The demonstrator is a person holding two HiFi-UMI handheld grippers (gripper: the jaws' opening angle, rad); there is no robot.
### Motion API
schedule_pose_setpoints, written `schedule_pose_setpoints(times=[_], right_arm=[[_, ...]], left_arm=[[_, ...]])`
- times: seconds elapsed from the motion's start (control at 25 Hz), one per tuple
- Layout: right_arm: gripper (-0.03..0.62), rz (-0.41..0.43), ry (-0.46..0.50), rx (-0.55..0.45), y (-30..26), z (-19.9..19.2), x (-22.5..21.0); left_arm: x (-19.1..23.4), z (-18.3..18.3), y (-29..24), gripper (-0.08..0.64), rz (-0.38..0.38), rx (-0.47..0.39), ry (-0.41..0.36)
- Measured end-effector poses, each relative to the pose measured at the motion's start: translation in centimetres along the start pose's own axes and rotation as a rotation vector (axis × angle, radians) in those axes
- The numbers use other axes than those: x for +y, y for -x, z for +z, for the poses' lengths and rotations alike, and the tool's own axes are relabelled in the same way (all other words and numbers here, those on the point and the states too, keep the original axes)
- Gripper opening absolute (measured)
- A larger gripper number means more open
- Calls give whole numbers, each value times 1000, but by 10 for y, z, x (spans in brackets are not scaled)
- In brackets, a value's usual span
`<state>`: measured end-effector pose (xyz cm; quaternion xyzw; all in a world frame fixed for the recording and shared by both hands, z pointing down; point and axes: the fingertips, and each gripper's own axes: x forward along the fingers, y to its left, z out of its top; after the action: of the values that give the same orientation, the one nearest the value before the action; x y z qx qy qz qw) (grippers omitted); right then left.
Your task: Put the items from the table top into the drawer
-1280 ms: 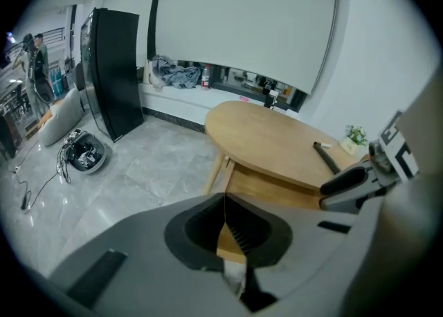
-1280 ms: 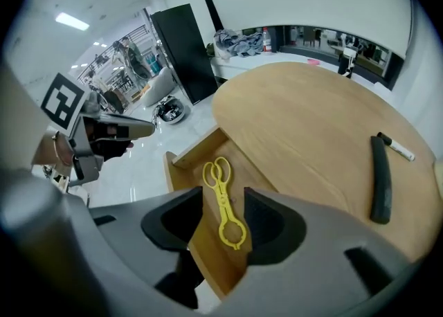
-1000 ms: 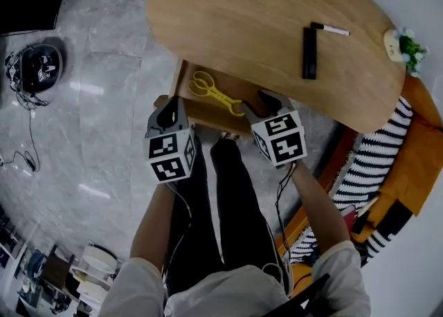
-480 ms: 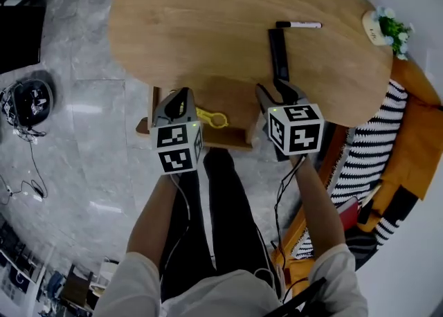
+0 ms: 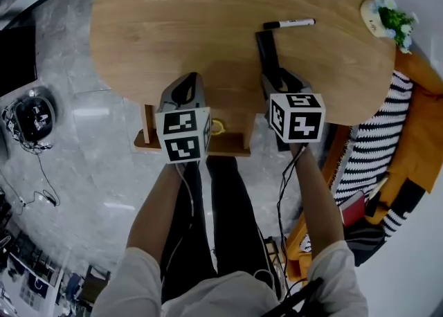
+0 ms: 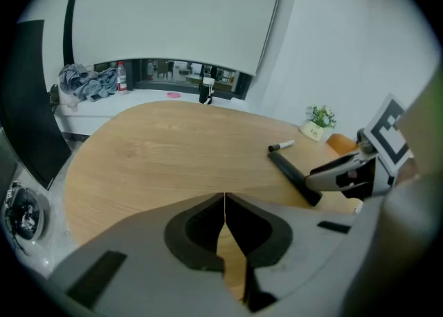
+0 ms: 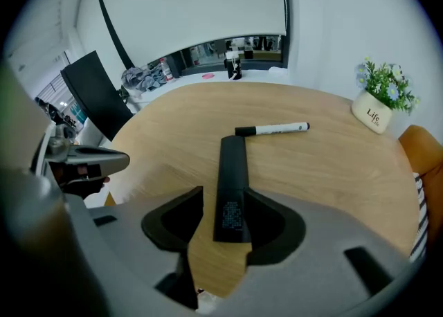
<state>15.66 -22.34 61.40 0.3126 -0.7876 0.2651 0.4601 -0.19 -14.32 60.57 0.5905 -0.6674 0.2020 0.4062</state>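
A long black remote-like bar (image 5: 266, 51) lies on the oval wooden table (image 5: 194, 18), with a black-capped white marker (image 5: 288, 23) just beyond its far end. My right gripper (image 5: 280, 82) is open, and the bar's near end (image 7: 232, 170) lies between its jaws. My left gripper (image 5: 187, 91) is shut and empty over the table's near edge, jaw tips meeting (image 6: 225, 201). Below the edge the open wooden drawer (image 5: 149, 141) shows a yellow scissors handle (image 5: 217, 127).
A small potted plant (image 5: 387, 19) stands at the table's far right. An orange chair with a striped cushion (image 5: 377, 149) is on my right. A round robot vacuum (image 5: 31, 116) and a cable lie on the grey floor to the left.
Both grippers have moved forward from over the drawer to the table top. The right one now straddles the black bar's near end. Less of the drawer and scissors shows.
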Motion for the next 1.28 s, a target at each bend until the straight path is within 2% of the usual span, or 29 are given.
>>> schedule_pose_setpoints(times=[0.36,0.6,0.8,1.08,1.28], right_arm=[[193,-54,-24,36,-24,-1,-14],[198,-93,3,60,-30,-4,-16],[175,-82,-3,103,-31,-3,-14],[170,-96,-36,59,-26,-5,-10],[170,-94,4,38,-18,-2,6]], left_arm=[[2,-5,-14,11,-1,38,-10],[2,-8,-19,11,-6,48,-7],[6,-14,-17,11,-5,54,-6],[11,-22,-8,11,1,49,5],[20,-29,6,11,13,40,14]])
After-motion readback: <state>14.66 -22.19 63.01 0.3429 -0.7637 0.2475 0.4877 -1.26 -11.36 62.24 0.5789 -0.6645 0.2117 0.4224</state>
